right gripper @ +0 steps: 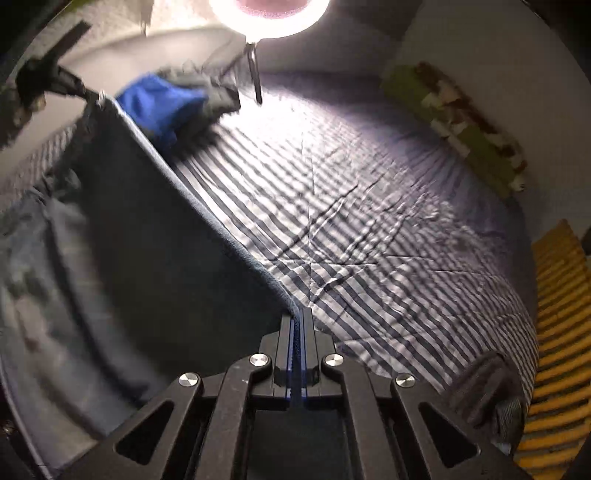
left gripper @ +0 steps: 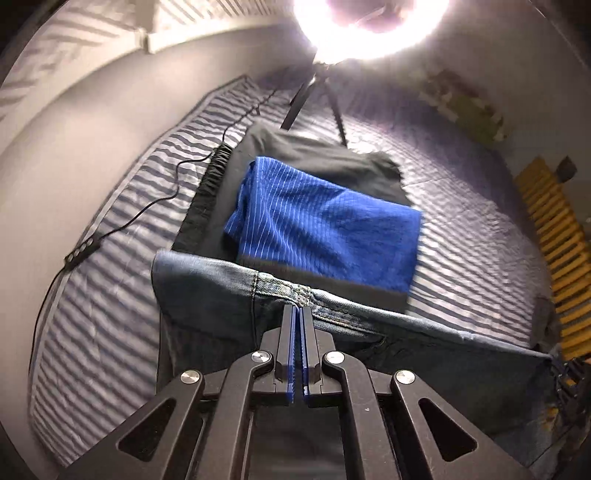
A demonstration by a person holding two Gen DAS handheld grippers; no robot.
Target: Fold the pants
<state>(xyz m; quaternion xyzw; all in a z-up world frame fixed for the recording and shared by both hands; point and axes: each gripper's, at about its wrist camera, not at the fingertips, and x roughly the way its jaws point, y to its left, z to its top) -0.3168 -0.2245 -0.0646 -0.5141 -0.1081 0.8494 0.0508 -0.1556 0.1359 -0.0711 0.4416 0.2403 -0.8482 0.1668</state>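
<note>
Hanging between the two tools, the jeans point(left gripper: 221, 295) are lifted over the near part of the striped bed cover point(left gripper: 110, 295). The left gripper point(left gripper: 298, 314) is clenched on the waistband beside a belt loop, and the right gripper point(right gripper: 298, 317) is clenched on the same top edge further to the right, so this edge is stretched straight between them. I judge denim to be heavy and rather stiff for a cloth; it will hang down and swing, but not slip easily. The thick stitched waistband is the good place to hold. Farther on the bed lies a folded blue striped garment point(left gripper: 325, 229) on a black garment point(left gripper: 314, 155). Behind them stands a ring light point(left gripper: 369, 29) on a tripod.
</note>
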